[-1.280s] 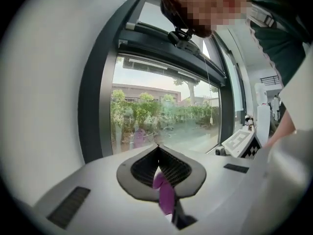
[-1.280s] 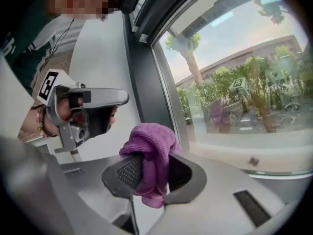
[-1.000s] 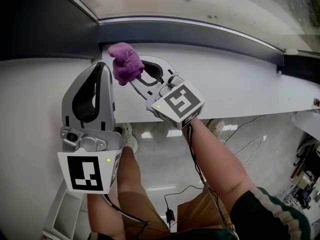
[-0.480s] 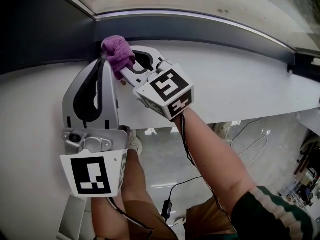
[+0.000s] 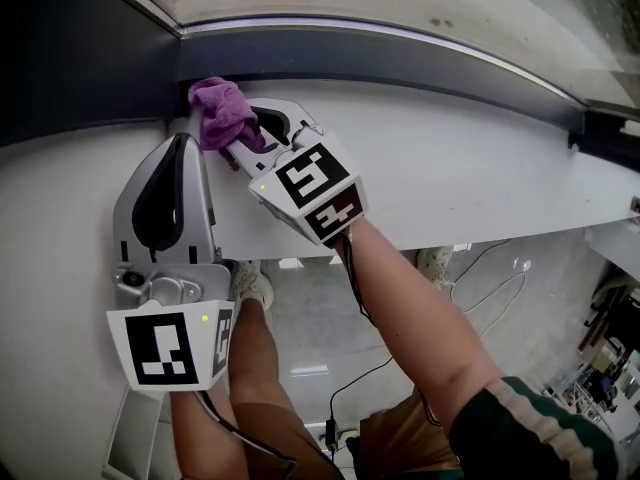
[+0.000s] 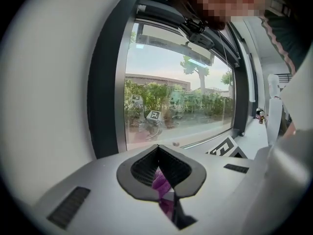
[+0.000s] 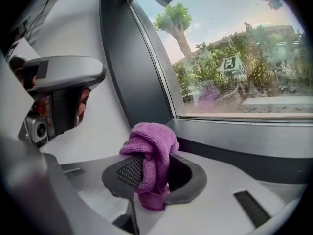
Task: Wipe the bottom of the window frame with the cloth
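Observation:
A crumpled purple cloth (image 5: 222, 113) is pressed into the left corner where the dark grey bottom window frame (image 5: 400, 63) meets the white sill (image 5: 450, 158). My right gripper (image 5: 238, 133) is shut on the cloth, which bulges over its jaws in the right gripper view (image 7: 151, 146), just short of the frame's bottom rail (image 7: 244, 141). My left gripper (image 5: 186, 140) lies on the sill just left of it, jaws closed together with nothing between them. In the left gripper view, a bit of the cloth (image 6: 160, 180) shows behind the left gripper (image 6: 157, 148).
The dark vertical frame post (image 5: 80, 68) closes off the left side. The glass pane (image 7: 234, 58) rises above the rail. Below the sill's front edge are the person's legs, the floor and loose cables (image 5: 500, 278). The sill runs on to the right.
My right gripper has carried the cloth leftward and up against the frame's left corner. The left gripper has slipped slightly left and down.

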A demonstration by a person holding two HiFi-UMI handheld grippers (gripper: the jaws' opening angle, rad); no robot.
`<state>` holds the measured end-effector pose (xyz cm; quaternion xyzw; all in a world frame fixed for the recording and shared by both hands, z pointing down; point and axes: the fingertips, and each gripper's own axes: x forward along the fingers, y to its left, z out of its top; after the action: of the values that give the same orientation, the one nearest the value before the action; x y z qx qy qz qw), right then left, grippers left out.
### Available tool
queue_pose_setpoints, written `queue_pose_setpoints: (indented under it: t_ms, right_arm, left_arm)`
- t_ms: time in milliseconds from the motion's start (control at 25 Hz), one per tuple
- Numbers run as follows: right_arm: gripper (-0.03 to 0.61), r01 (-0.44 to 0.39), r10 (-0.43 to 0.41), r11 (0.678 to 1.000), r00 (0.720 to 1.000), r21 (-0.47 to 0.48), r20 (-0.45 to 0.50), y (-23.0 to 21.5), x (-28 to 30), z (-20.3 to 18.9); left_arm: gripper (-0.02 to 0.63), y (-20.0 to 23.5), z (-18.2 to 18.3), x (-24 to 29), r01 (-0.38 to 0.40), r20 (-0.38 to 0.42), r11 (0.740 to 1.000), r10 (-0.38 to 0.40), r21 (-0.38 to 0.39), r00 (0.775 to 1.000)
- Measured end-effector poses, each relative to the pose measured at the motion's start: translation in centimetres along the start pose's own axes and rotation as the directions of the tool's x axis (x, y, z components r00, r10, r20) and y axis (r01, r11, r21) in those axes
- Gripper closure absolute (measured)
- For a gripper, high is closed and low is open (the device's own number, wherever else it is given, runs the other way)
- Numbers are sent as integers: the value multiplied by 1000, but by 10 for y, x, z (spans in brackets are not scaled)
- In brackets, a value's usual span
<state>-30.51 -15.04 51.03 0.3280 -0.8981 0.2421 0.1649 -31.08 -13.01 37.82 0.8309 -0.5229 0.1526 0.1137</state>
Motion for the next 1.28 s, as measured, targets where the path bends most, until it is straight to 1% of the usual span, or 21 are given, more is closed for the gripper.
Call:
queue_pose_setpoints:
  t_ms: [80,280,520,640,800,1120,1280]
  right_arm:
    - [466,27,-27,1000,1000,-13,-6,-2,-2,3]
    - [466,57,-57,998,998,-14,-12,-7,-15,7]
    - [466,93,-93,996,995,-1,-18,-39,-49,-22]
    - [466,107,-107,994,994,3,-19,-49,-61,-27]
    - [466,127,-127,992,992,16,-21,-62,-78,-32]
    - [466,153,-151,987,988,54,-31,-86,-114,-45]
    - [466,171,-170,983,985,60,-32,-110,-139,-57]
  left_arm:
    - [604,2,4,-1,7,-6,1000,-7,3,1000]
    - [604,-3,17,-1,8,-6,999,-8,37,1000]
    - [604,-45,3,15,33,-2,999,-33,26,999]
    - [604,-58,3,21,50,-2,998,-50,30,999]
    - [604,-78,4,29,83,-21,996,-82,33,996]
    - [604,-115,13,40,118,-25,992,-117,40,993]
    - [604,-146,8,55,132,-32,990,-131,39,991]
